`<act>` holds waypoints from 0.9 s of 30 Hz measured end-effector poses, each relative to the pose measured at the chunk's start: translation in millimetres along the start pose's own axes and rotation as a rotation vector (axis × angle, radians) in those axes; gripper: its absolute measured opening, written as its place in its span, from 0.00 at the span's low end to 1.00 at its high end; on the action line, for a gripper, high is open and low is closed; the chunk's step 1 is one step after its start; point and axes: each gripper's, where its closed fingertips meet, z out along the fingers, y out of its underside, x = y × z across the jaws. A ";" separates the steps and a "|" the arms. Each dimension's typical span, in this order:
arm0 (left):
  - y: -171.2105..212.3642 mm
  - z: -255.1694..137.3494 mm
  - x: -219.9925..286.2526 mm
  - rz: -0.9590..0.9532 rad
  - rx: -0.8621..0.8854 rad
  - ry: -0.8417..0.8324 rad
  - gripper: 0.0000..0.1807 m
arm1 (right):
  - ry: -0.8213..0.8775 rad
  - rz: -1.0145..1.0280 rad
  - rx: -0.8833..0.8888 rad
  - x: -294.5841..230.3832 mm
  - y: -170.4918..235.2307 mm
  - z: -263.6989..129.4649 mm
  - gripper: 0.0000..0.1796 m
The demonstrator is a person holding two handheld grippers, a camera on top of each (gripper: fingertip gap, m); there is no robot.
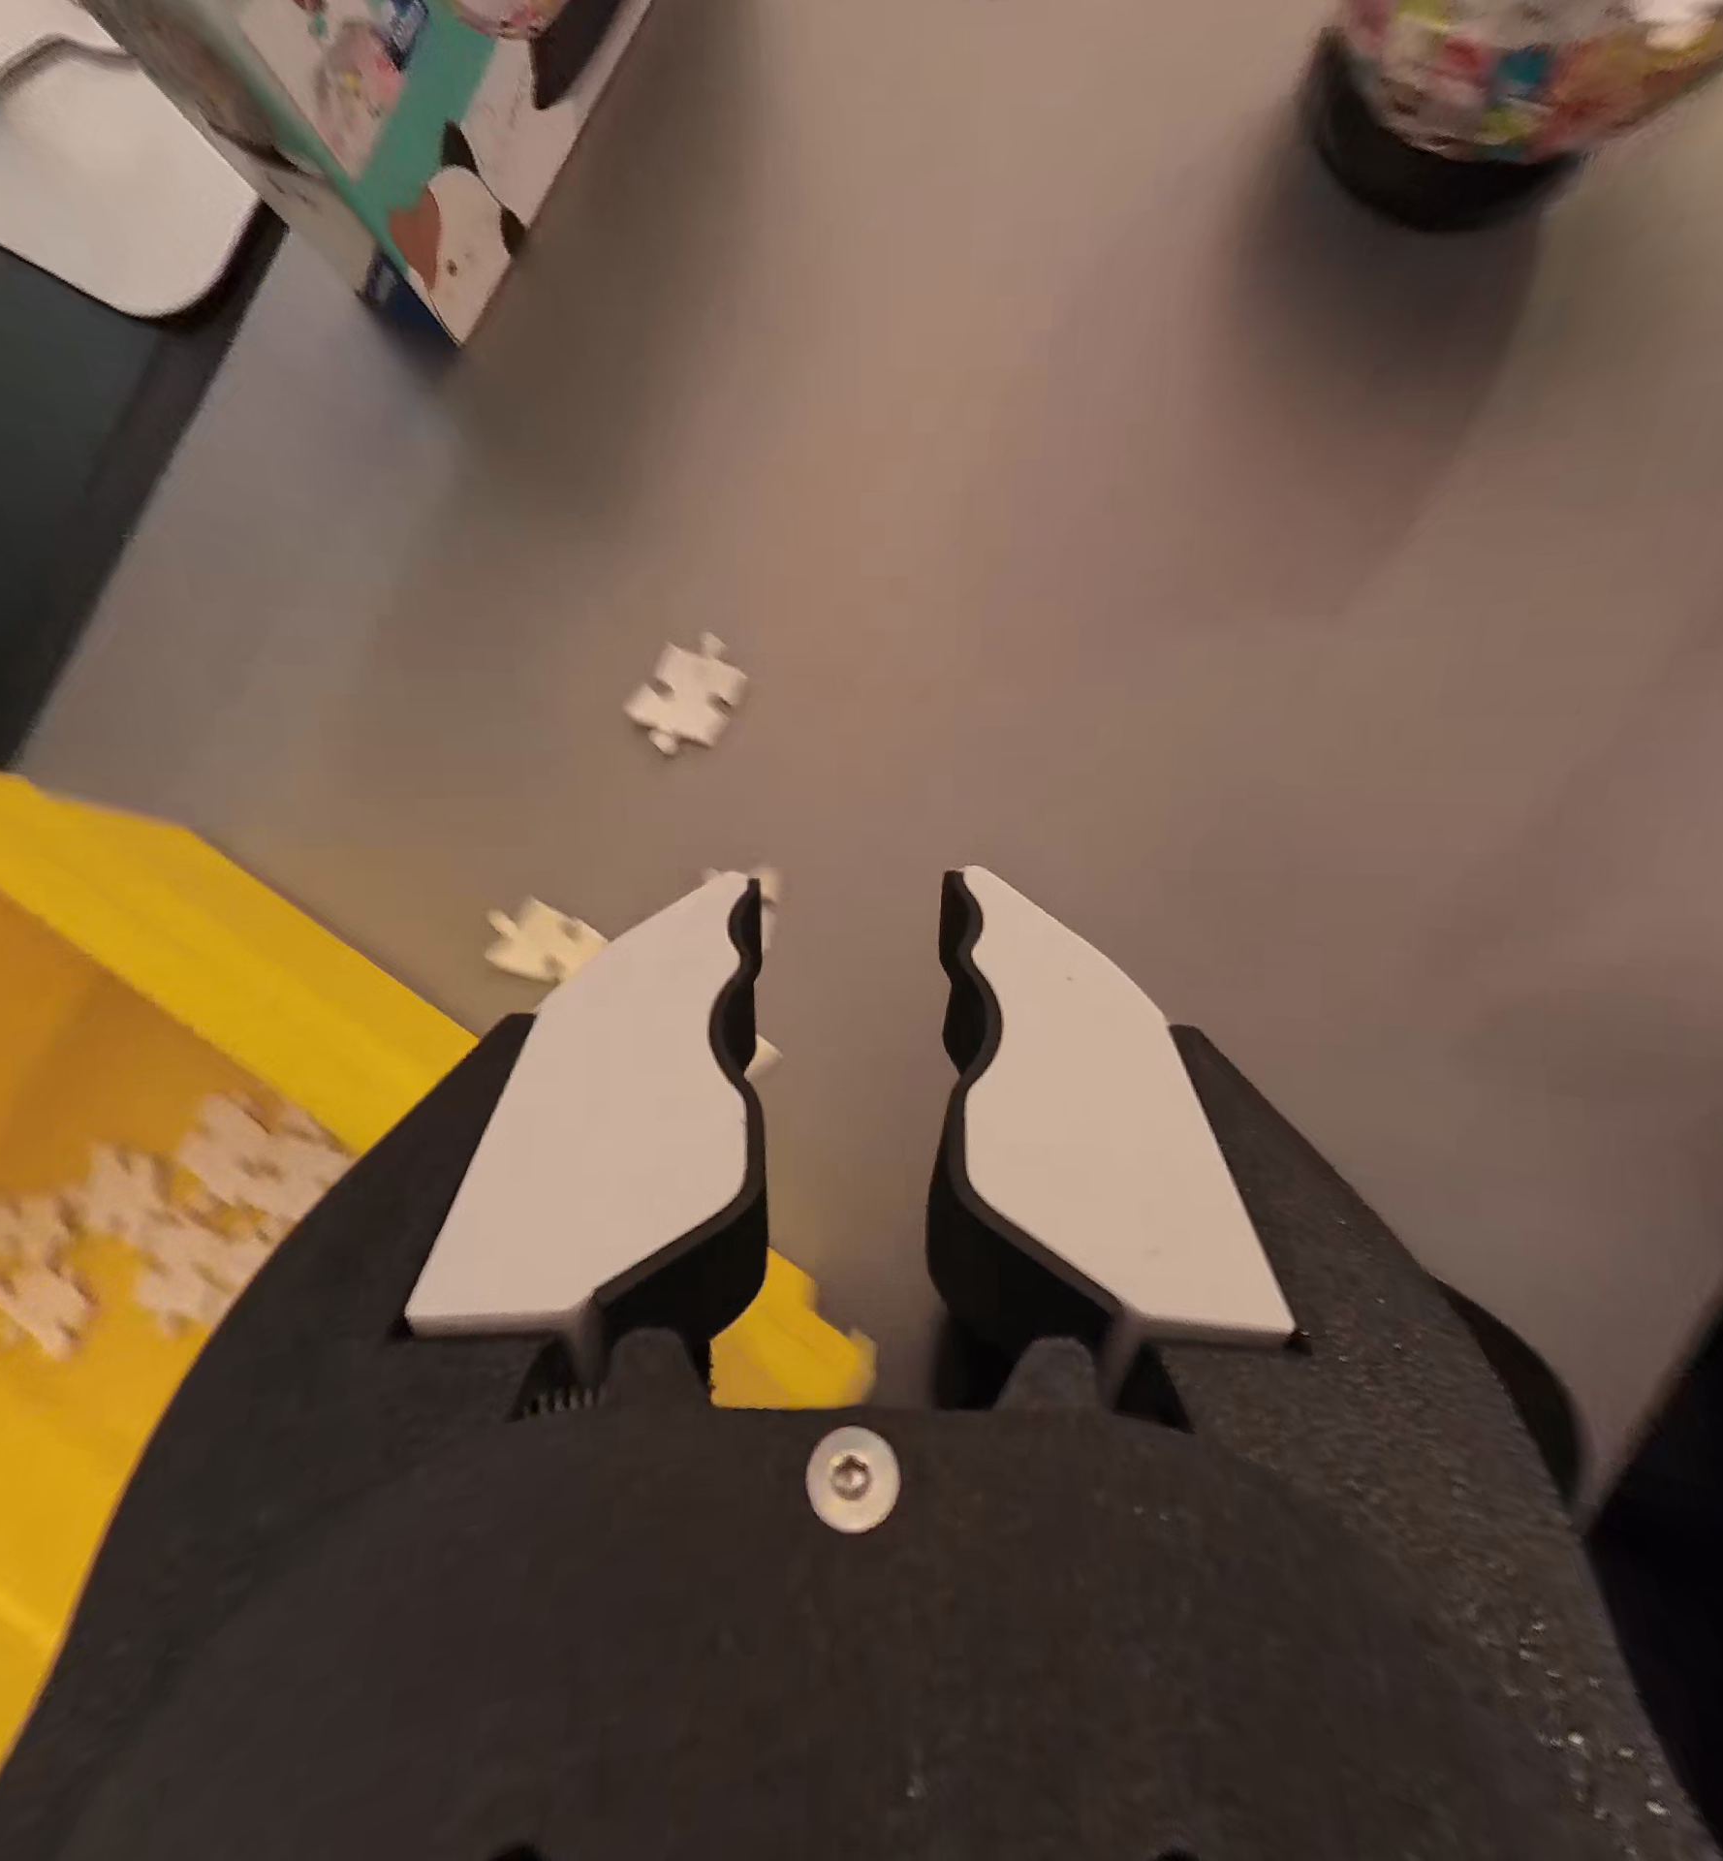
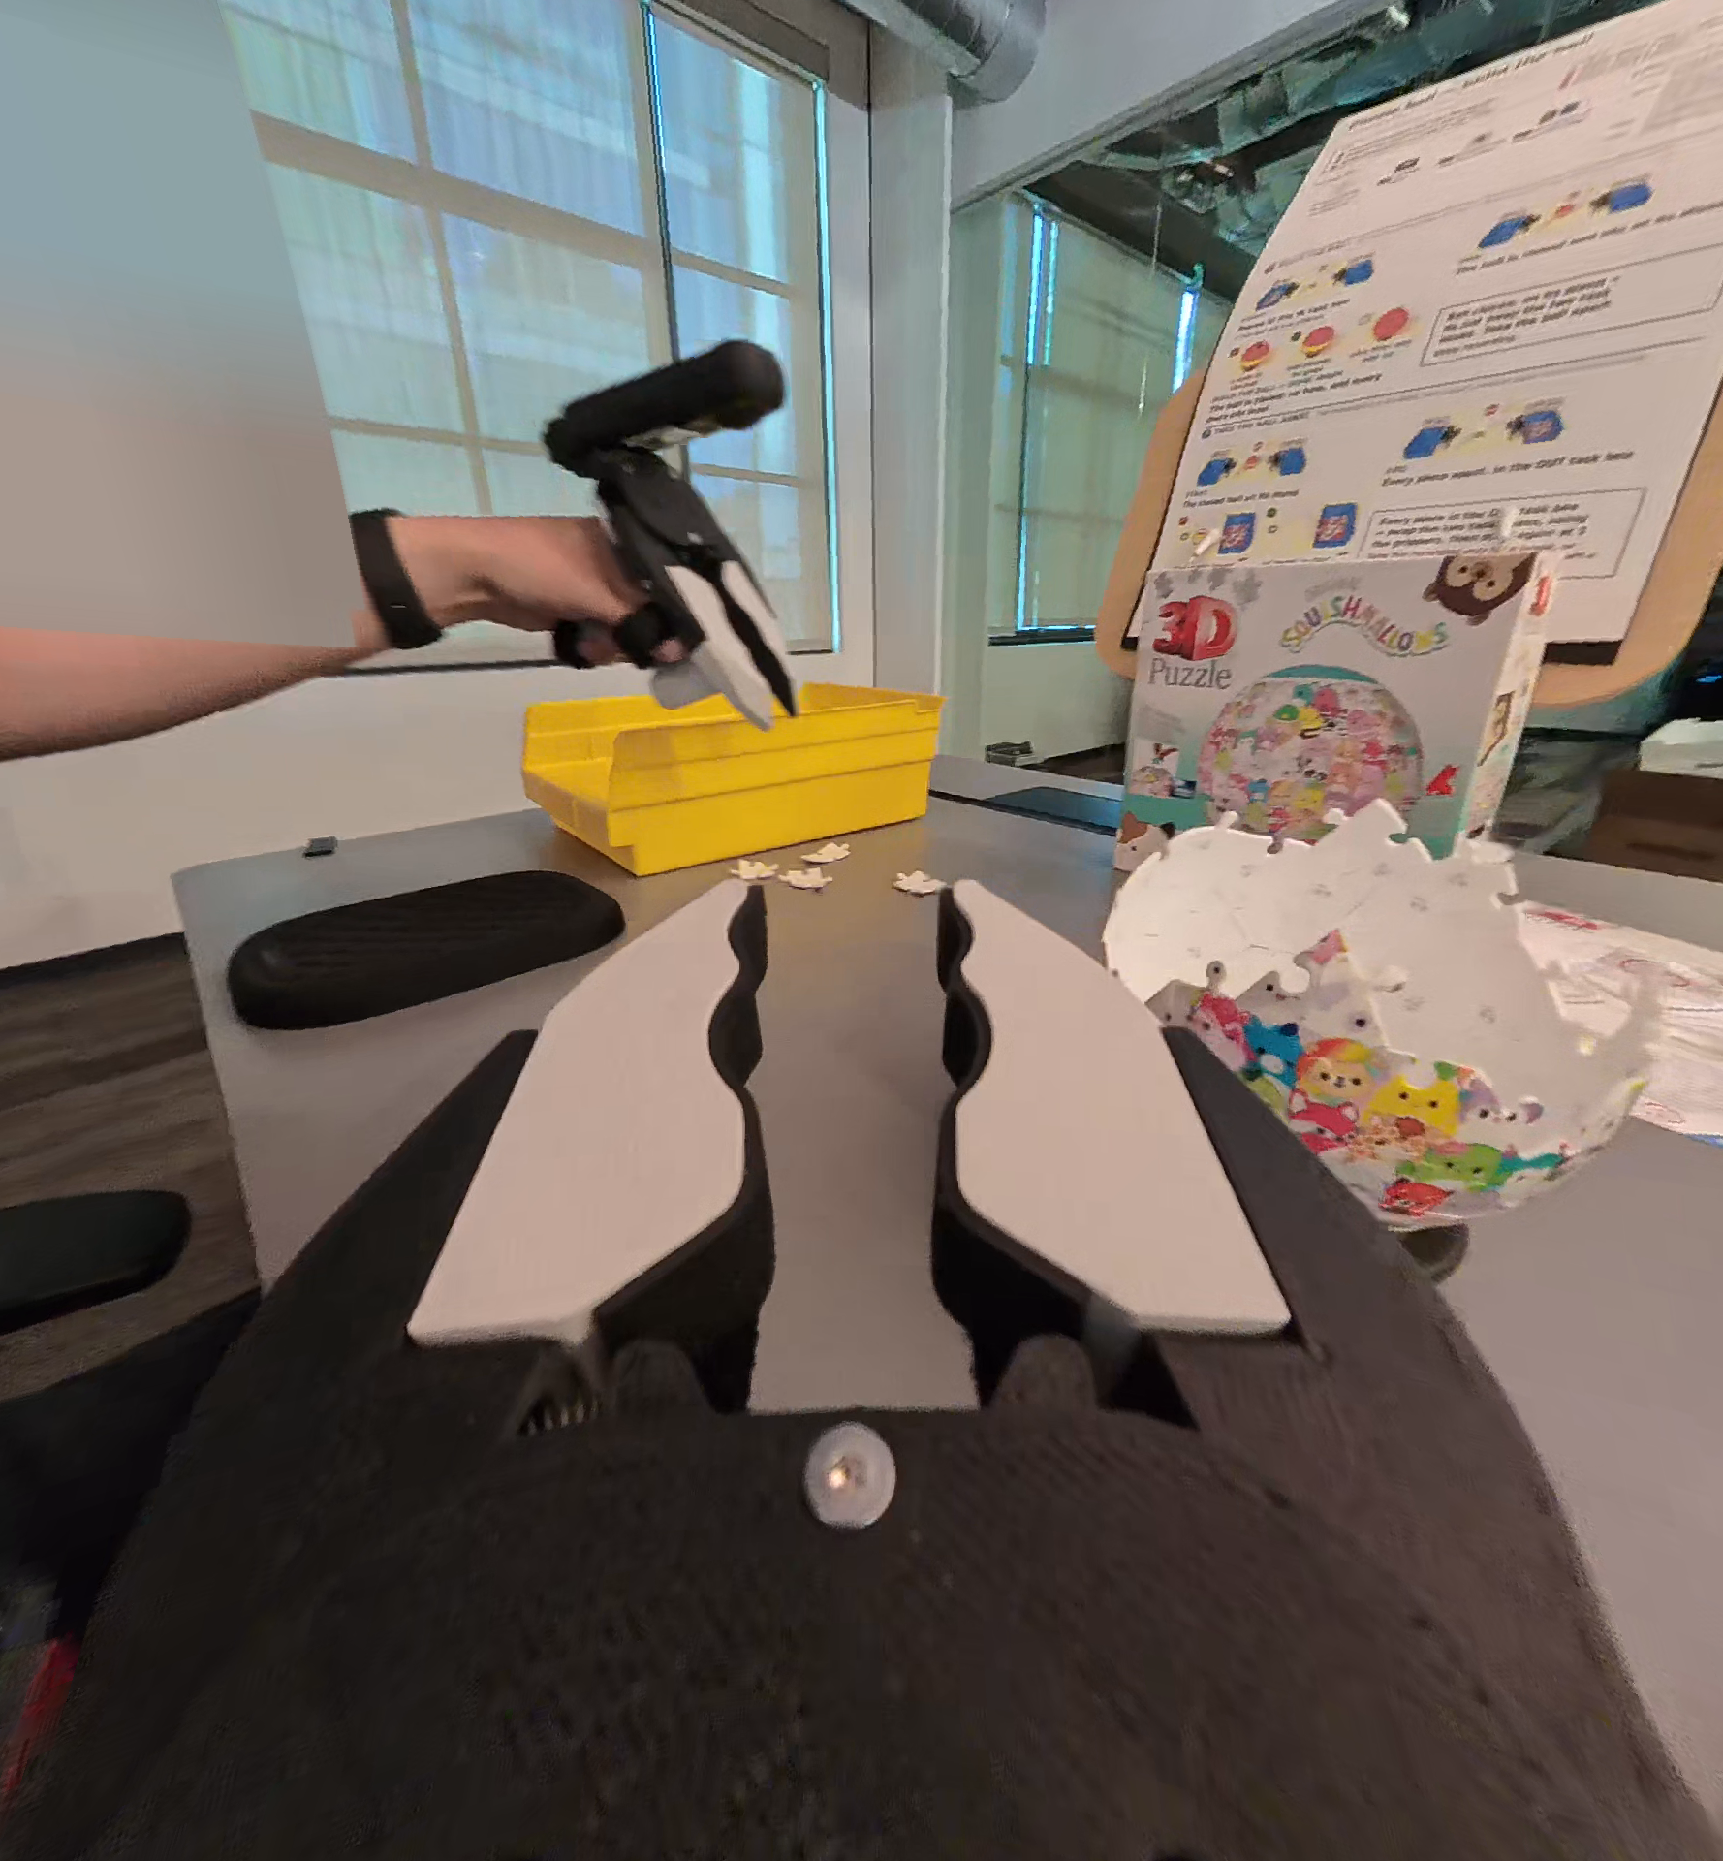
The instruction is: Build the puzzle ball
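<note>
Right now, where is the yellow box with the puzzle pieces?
In the right wrist view the yellow bin sits at the table's far end, left of the puzzle box, with the left gripper hanging above it.

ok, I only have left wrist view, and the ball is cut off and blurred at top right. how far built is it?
Observer: The puzzle ball is an open shell. The lower part is assembled, the rim is jagged, and the white inside shows.
Operator: right gripper holding anything?
Observer: No. The right gripper is open and empty, with the ball off to its right.
Operator: anything behind the box?
Observer: An instruction sheet on a board leans behind the puzzle box.
</note>
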 end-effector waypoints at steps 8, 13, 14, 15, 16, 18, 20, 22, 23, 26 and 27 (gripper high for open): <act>12.4 56.8 -46.1 0.146 -0.344 0.065 0.21 | -0.053 0.106 -0.039 2.6 8.8 3.6 0.18; 18.1 66.1 -66.4 0.237 -0.455 0.047 0.19 | -0.029 0.150 0.023 10.8 1.1 -2.3 0.18; 21.4 65.3 -73.3 0.252 -0.487 0.035 0.19 | -0.020 0.160 0.039 13.1 -1.1 -4.0 0.18; 26.6 63.4 -79.6 0.259 -0.531 0.032 0.19 | -0.012 0.170 0.053 15.4 -2.4 -5.3 0.18; 32.2 60.9 -84.3 0.257 -0.579 0.040 0.19 | -0.007 0.180 0.061 17.0 -3.0 -6.2 0.18; 38.8 58.7 -88.5 0.258 -0.643 0.064 0.19 | -0.009 0.188 0.065 17.5 -3.4 -6.5 0.18; 46.1 56.4 -84.9 0.277 -0.716 0.103 0.20 | -0.010 0.181 0.046 16.4 -0.5 -4.8 0.18; 52.6 55.6 -76.6 0.305 -0.769 0.143 0.21 | -0.019 0.173 0.025 14.0 2.5 -2.5 0.18; 55.6 56.2 -72.8 0.317 -0.785 0.153 0.22 | -0.021 0.169 0.019 13.3 3.3 -1.9 0.18; 69.2 54.6 -59.5 0.360 -0.852 0.189 0.21 | -0.019 0.173 0.019 13.8 3.7 -1.8 0.18; 71.8 55.2 -57.0 0.388 -0.857 0.188 0.22 | -0.019 0.179 0.021 14.3 3.5 -1.9 0.19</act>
